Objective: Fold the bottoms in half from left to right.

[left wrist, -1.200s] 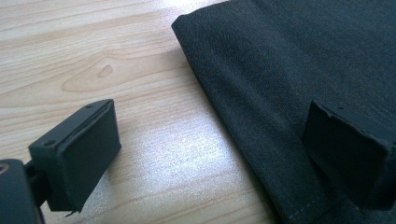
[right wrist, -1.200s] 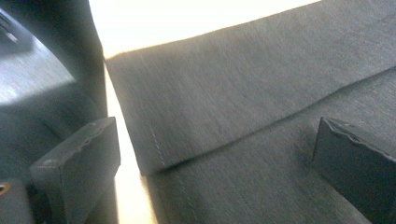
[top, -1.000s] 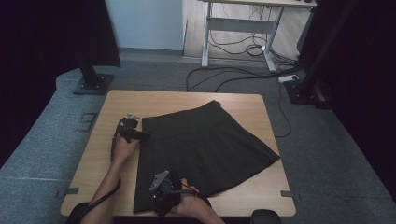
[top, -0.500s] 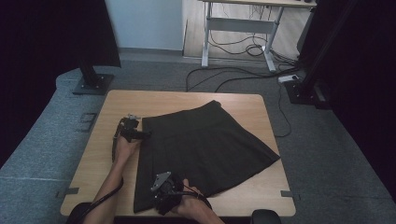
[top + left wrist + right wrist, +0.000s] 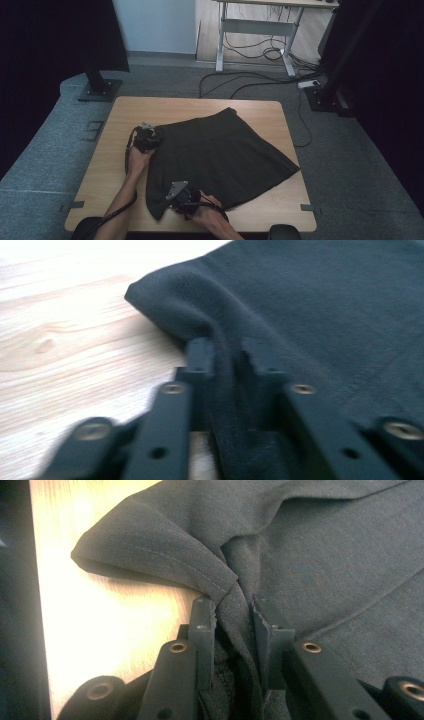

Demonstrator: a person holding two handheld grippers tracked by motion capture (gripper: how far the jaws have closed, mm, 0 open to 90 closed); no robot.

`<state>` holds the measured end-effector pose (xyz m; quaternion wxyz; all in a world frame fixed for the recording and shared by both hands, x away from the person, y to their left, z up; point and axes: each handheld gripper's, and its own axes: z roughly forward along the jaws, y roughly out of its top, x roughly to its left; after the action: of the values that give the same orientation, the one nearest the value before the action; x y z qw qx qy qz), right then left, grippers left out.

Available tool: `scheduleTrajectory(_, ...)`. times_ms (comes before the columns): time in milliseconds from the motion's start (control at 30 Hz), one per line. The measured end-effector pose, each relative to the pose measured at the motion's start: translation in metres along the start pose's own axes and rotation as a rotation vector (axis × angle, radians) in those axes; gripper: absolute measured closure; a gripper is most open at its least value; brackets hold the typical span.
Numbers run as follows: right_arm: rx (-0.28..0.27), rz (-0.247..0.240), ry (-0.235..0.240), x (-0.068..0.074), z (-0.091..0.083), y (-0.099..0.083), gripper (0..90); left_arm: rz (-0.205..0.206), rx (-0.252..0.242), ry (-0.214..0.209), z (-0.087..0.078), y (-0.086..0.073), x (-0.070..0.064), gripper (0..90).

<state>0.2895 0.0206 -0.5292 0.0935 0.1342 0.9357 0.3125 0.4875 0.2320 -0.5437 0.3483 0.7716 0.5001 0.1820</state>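
The skirt (image 5: 220, 155) lies spread on the table (image 5: 115, 165), its waistband toward the far side and its hem fanned toward the near right corner. Against the pictures from a second ago, the cloth keeps the same outline; only the right gripper (image 5: 176, 196) has crept slightly along the near-left hem corner, so I judge the grasp is just being settled and no fold has begun. The left gripper (image 5: 146, 141) sits at the skirt's left waist corner. In the left gripper view its jaws pinch a raised ridge of fabric (image 5: 225, 370) between them, and in the right gripper view the jaws pinch a bunched fold of the stitched hem (image 5: 235, 605).

Left of the skirt, bare wood runs to the table's left edge. Beyond the waistband there is also an open strip. The hem's right tip lies close to the table's right edge, and the near-left corner close to the near edge, so carrying the cloth away from those edges looks the safer course.
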Motion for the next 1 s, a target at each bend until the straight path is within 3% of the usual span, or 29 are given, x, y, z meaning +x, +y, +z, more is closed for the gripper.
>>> scheduleTrajectory(33, -0.023, 0.04, 0.032, -0.004, 0.0, -0.002, 74.4, 0.012, 0.0, 0.008, 0.0, 0.0, -0.001, 81.7)
scheduleTrajectory(133, -0.035, 0.055, 0.054, -0.006, 0.001, -0.002, 74.4, 0.022, 0.006, 0.007, -0.001, 0.0, 0.0, 82.5)
scheduleTrajectory(300, -0.037, 0.035, 0.075, 0.001, 0.006, 0.006, 74.4, 0.022, 0.021, 0.002, -0.009, -0.005, 0.005, 82.6)
scheduleTrajectory(467, -0.045, 0.016, 0.113, 0.013, 0.015, 0.018, 74.3, -0.022, 0.005, -0.015, -0.023, -0.019, 0.022, 82.4)
scheduleTrajectory(567, -0.051, 0.004, 0.146, 0.021, 0.021, 0.027, 74.2, -0.021, 0.002, -0.01, -0.031, -0.026, 0.028, 82.3)
scheduleTrajectory(800, -0.062, -0.04, 0.21, 0.044, 0.038, 0.052, 74.2, 0.031, 0.033, 0.075, -0.06, -0.047, 0.044, 81.5)
scheduleTrajectory(933, -0.066, -0.063, 0.231, 0.054, 0.046, 0.062, 74.2, -0.004, 0.034, 0.065, -0.069, -0.055, 0.052, 81.9)
scheduleTrajectory(1000, -0.064, -0.083, 0.245, 0.061, 0.05, 0.07, 74.2, -0.045, 0.024, 0.04, -0.073, -0.06, 0.06, 82.1)
